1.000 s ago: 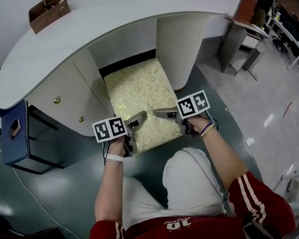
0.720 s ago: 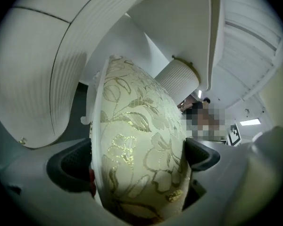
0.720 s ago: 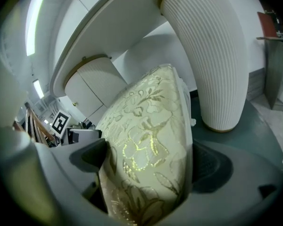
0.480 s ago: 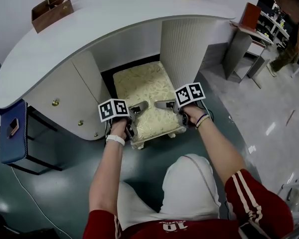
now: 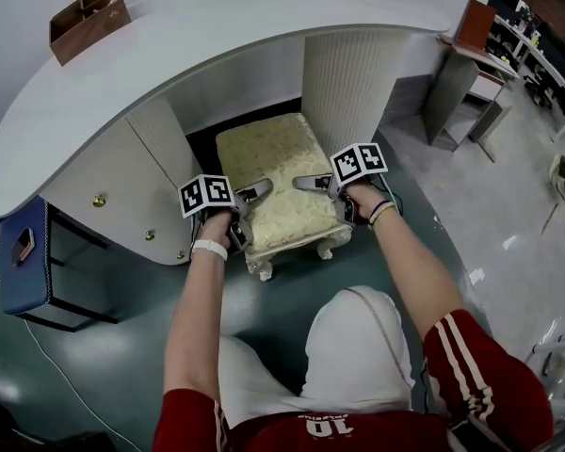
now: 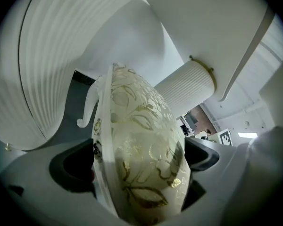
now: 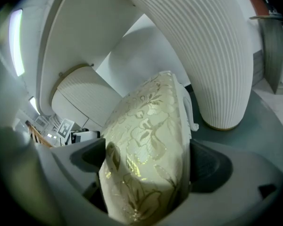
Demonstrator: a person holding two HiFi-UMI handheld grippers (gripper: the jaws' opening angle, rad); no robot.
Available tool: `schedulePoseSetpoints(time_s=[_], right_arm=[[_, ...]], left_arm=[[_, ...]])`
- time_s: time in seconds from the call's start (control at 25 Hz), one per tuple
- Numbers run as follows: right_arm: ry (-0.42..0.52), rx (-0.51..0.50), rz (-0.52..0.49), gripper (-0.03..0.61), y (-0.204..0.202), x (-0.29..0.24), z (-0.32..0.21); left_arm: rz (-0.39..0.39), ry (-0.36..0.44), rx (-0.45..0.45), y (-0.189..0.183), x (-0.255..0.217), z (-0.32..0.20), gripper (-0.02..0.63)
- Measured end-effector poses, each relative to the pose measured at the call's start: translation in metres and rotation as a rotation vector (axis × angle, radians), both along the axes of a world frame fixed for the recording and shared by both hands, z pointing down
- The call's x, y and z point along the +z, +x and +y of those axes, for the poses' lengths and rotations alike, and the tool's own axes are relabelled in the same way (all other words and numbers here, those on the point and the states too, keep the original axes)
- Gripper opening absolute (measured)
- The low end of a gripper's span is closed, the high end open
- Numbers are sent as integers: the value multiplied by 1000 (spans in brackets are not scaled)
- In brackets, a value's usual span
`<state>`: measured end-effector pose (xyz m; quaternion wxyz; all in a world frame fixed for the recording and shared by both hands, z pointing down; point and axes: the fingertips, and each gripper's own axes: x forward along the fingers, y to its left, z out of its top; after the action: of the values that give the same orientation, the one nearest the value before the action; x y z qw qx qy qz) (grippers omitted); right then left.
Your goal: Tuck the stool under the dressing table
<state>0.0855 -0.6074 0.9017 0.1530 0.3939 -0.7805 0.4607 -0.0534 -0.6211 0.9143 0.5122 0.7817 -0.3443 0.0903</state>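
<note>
The stool [image 5: 273, 172], cream with a gold leaf pattern and white carved legs, stands half inside the knee gap of the white curved dressing table [image 5: 217, 36]. My left gripper [image 5: 237, 207] clamps the cushion's near left edge, and the cushion [image 6: 141, 145] fills the space between its jaws. My right gripper [image 5: 322, 194] grips the near right edge the same way, the cushion [image 7: 146, 159] pressed between both fingers. The stool's far end is hidden under the tabletop.
A ribbed white pedestal [image 5: 344, 88] flanks the gap on the right; a drawer unit with gold knobs [image 5: 122, 196] flanks it on the left. A brown box [image 5: 87, 22] sits on the tabletop. A blue chair [image 5: 24, 252] stands at left, a grey side table [image 5: 466, 92] at right.
The stool has slid forward into the gap under the table with both grippers still clamped on it. Its front legs now show.
</note>
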Motion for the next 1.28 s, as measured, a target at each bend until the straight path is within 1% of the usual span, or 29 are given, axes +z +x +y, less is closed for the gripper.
schedulePoseSetpoints(time_s=[0.08, 0.16, 0.28, 0.36, 0.44, 0.56, 0.64, 0.76, 0.84, 0.88, 1.0, 1.12, 1.28], right_arm=[[46, 23, -26, 517, 6, -7, 3], [122, 44, -39, 495, 11, -18, 10], [260, 16, -16, 500, 13, -39, 30], [369, -10, 24, 502, 14, -51, 49], [460, -58, 92, 500, 13, -53, 72], [536, -129, 199, 495, 15, -41, 101], [571, -128, 244, 494, 19, -29, 113], [596, -85, 273, 492, 23, -10, 122], [603, -53, 273, 472, 25, -1, 123], [606, -42, 271, 452, 26, 1, 123], [627, -33, 262, 415, 23, 2, 123], [632, -30, 262, 410, 23, 1, 122], [635, -13, 273, 401, 24, -1, 111]], left_arm=[[-31, 69, 17, -5, -7, 4, 580], [-75, 152, 48, -10, -17, 14, 580], [-93, 277, 93, -12, -35, 39, 580], [-111, 365, 134, -13, -41, 65, 581], [-161, 469, 166, -22, -44, 91, 582], [-227, 630, 184, -28, -51, 114, 573], [-266, 691, 202, -25, -51, 124, 558], [-328, 729, 227, -18, -41, 133, 540], [-342, 717, 207, -18, -30, 139, 523], [-344, 707, 185, -18, -24, 141, 507], [-366, 702, 140, -16, -9, 147, 433], [-392, 718, 108, -16, -4, 143, 345], [-406, 702, 88, -17, -6, 128, 348]])
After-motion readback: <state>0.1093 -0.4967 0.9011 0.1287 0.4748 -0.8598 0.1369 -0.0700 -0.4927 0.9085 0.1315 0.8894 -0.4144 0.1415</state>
